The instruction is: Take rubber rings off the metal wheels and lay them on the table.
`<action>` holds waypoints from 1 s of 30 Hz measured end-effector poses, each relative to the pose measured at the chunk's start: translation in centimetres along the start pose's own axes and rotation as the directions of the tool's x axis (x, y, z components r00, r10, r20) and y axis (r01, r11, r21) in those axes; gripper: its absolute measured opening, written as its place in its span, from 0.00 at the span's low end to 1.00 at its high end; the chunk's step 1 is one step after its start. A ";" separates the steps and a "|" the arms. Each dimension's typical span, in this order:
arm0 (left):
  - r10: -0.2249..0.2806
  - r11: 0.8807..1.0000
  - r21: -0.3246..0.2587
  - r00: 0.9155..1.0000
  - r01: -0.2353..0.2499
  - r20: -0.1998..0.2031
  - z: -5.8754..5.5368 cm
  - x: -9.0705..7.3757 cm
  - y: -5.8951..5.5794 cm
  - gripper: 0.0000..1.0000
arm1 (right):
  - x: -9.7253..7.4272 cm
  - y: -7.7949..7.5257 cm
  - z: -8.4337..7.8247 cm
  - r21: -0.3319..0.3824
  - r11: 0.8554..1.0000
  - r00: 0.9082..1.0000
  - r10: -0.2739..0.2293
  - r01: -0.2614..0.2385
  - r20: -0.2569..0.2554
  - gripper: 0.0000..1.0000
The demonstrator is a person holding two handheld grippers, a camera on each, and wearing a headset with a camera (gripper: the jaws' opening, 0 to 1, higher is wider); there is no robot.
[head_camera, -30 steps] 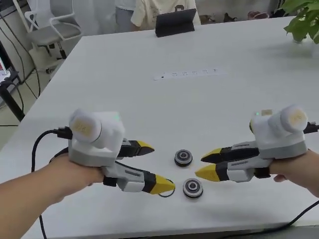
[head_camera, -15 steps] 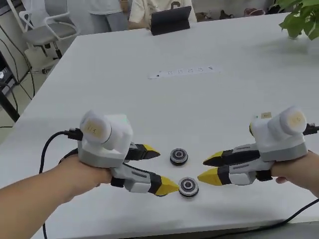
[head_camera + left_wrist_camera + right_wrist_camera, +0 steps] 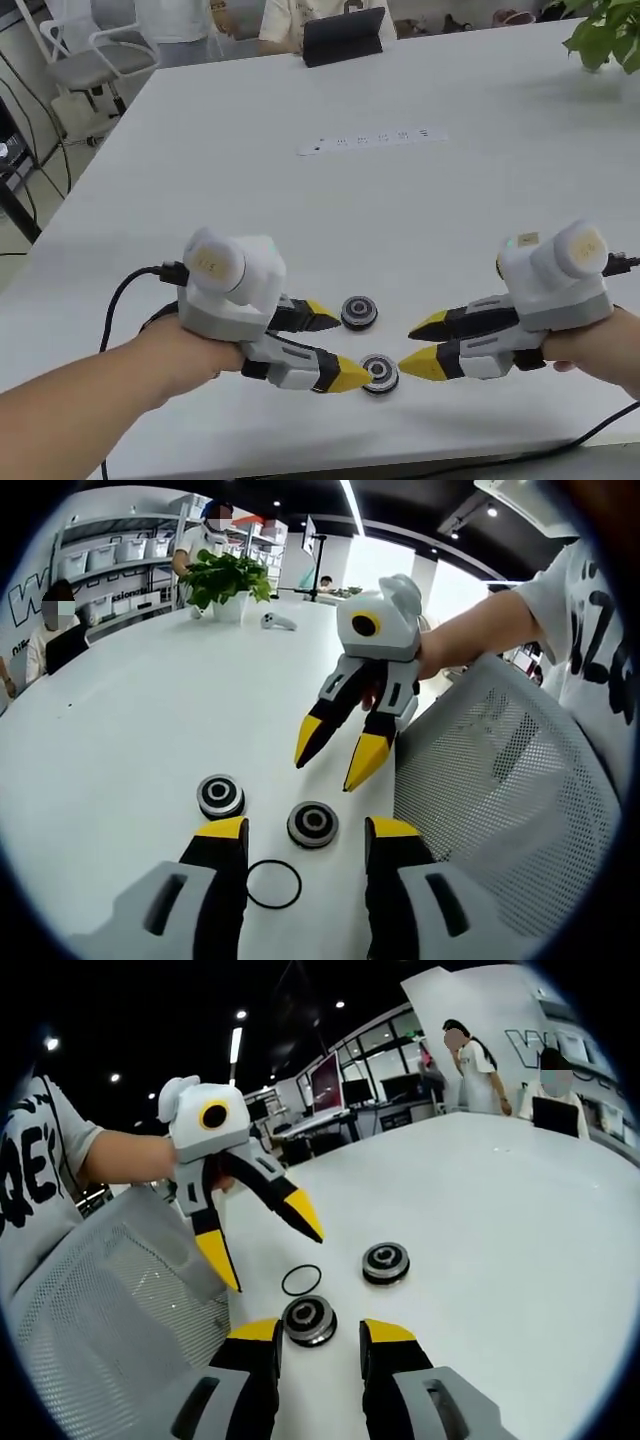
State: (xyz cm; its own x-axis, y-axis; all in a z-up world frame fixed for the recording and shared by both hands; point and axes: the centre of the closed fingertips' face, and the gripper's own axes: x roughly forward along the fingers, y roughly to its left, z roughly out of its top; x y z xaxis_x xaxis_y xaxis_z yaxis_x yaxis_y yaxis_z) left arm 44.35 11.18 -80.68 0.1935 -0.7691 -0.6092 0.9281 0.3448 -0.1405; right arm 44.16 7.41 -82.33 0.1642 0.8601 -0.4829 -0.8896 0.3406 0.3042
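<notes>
Two metal wheels with dark rubber rims lie on the white table [image 3: 300, 220]: a far wheel [image 3: 360, 312] and a near wheel [image 3: 380, 372]. My left gripper [image 3: 350, 347] is open, its lower yellow tip right beside the near wheel. My right gripper [image 3: 405, 346] is open too and points at the same wheel from the other side. In the left gripper view the near wheel [image 3: 312, 823] sits just ahead of the jaws, and a loose black rubber ring [image 3: 273, 884] lies flat between them. In the right gripper view the near wheel [image 3: 309, 1320] lies between the tips, with the ring [image 3: 301, 1280] beyond it.
A white power strip [image 3: 365, 142] lies mid-table. A dark tablet [image 3: 343, 40] and seated people are at the far end, a plant [image 3: 605, 35] at the far right, an office chair [image 3: 90, 50] at the far left. The table's front edge runs just below the grippers.
My left gripper has moved right and forward, so its lower tip now reaches the near wheel. The right gripper has edged slightly nearer. The head camera has shifted.
</notes>
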 end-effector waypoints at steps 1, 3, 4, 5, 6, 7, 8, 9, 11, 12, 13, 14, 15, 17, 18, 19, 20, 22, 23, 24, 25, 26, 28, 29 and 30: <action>-0.003 1.000 0.000 1.000 0.003 -0.002 -0.1 0.2 -0.1 0.41 | 0.1 -0.1 -0.2 -0.002 1.000 1.000 0.001 -0.001 -0.004 0.28; -0.010 1.000 -0.003 1.000 0.010 -0.005 -0.1 0.4 -0.2 0.39 | 0.2 -0.1 -0.5 -0.004 1.000 1.000 0.005 -0.005 -0.011 0.28; -0.012 1.000 -0.003 1.000 0.012 -0.006 -0.2 0.5 -0.3 0.38 | 0.2 -0.1 -0.5 -0.006 1.000 1.000 0.006 -0.006 -0.014 0.28; -0.015 1.000 -0.003 1.000 0.015 -0.008 -0.2 0.6 -0.3 0.37 | 0.2 0.0 -0.6 -0.007 1.000 1.000 0.007 -0.007 -0.016 0.28; -0.021 1.000 -0.005 1.000 0.021 -0.012 -0.3 0.7 -0.4 0.36 | 0.3 0.1 -0.7 -0.009 1.000 1.000 0.008 -0.009 -0.020 0.28; -0.024 1.000 -0.003 1.000 0.024 -0.013 -0.3 0.8 -0.5 0.35 | 0.4 0.1 -0.8 -0.011 1.000 1.000 0.009 -0.009 -0.023 0.28; -0.027 1.000 -0.002 0.999 0.027 -0.017 -0.4 1.0 -0.5 0.34 | 0.4 0.0 -0.9 -0.015 1.000 1.000 0.010 -0.010 -0.027 0.28; -0.029 1.000 -0.002 0.999 0.029 -0.020 -0.5 1.1 -0.6 0.33 | 0.5 0.0 -0.9 -0.017 1.000 0.999 0.011 -0.011 -0.031 0.28; -0.031 1.000 0.000 0.999 0.031 -0.025 -0.6 1.3 -0.6 0.32 | 0.6 0.1 -1.0 -0.024 1.000 0.999 0.012 -0.013 -0.038 0.28; -0.032 0.999 0.002 0.999 0.032 -0.028 -0.6 1.4 -0.5 0.31 | 0.6 0.0 -1.1 -0.024 1.000 0.999 0.013 -0.014 -0.040 0.28; -0.033 0.999 0.002 0.999 0.033 -0.030 -0.7 1.5 -0.5 0.30 | 0.6 0.0 -1.1 -0.024 1.000 0.999 0.014 -0.016 -0.042 0.28; -0.033 0.999 0.002 0.999 0.033 -0.031 -0.7 1.6 -0.5 0.30 | 0.6 -0.1 -1.2 -0.024 1.000 0.999 0.015 -0.016 -0.044 0.28; -0.035 0.999 0.002 0.999 0.035 -0.032 -0.8 1.7 -0.5 0.29 | 0.6 -0.1 -1.2 -0.025 1.000 0.999 0.016 -0.017 -0.048 0.28; -0.043 0.999 0.004 0.998 0.044 -0.038 -0.9 2.0 -0.7 0.27 | 0.7 -0.1 -1.3 -0.027 0.999 0.998 0.017 -0.018 -0.052 0.28; -0.045 0.999 0.008 0.998 0.046 -0.041 -0.9 2.1 -0.8 0.26 | 0.7 -0.1 -1.4 -0.026 0.999 0.998 0.018 -0.019 -0.053 0.28; -0.047 0.999 0.014 0.998 0.048 -0.046 -1.0 2.2 -0.8 0.24 | 0.8 -0.1 -1.4 -0.025 0.999 0.998 0.018 -0.020 -0.053 0.28; -0.048 0.999 0.017 0.998 0.049 -0.049 -1.0 2.3 -0.9 0.22 | 0.8 -0.2 -1.4 -0.024 1.000 0.998 0.018 -0.019 -0.053 0.28; -0.047 0.998 0.029 0.997 0.048 -0.053 -1.0 2.4 -0.9 0.19 | 0.8 -0.2 -1.4 -0.023 1.000 0.998 0.018 -0.020 -0.053 0.28; -0.047 0.998 0.029 0.998 0.048 -0.051 -1.0 2.5 -0.9 0.18 | 0.8 -0.2 -1.4 -0.023 1.000 0.998 0.018 -0.019 -0.052 0.28; -0.048 0.998 0.029 0.998 0.049 -0.050 -0.9 2.6 -0.9 0.17 | 0.8 -0.3 -1.4 -0.022 1.000 0.999 0.017 -0.018 -0.052 0.28; -0.049 0.998 0.030 0.998 0.050 -0.049 -0.9 2.7 -0.9 0.17 | 0.8 -0.3 -1.4 -0.022 1.000 0.999 0.016 -0.018 -0.052 0.28; -0.049 0.998 0.032 0.998 0.051 -0.050 -0.9 2.8 -0.9 0.16 | 0.8 -0.3 -1.4 -0.020 1.000 0.999 0.015 -0.016 -0.051 0.28; -0.048 0.998 0.040 0.997 0.050 -0.053 -1.0 2.9 -1.0 0.14 | 0.8 -0.3 -1.5 -0.020 1.000 0.999 0.015 -0.016 -0.053 0.28; -0.043 0.998 0.048 0.998 0.046 -0.055 -1.0 3.0 -0.9 0.13 | 0.8 -0.3 -1.5 -0.020 1.000 0.998 0.015 -0.016 -0.053 0.28; -0.042 0.998 0.050 0.997 0.045 -0.057 -1.1 3.0 -0.9 0.13 | 0.8 -0.3 -1.5 -0.020 1.000 0.998 0.015 -0.016 -0.053 0.28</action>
State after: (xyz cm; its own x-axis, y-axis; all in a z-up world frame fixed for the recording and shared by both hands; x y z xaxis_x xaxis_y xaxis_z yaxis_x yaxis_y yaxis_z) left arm 43.77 9.12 -83.27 0.1361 -0.7508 -0.6464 0.9506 0.2828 -0.1283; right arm 43.90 7.48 -84.04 0.1277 0.8439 -0.5211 -0.9005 0.3188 0.2956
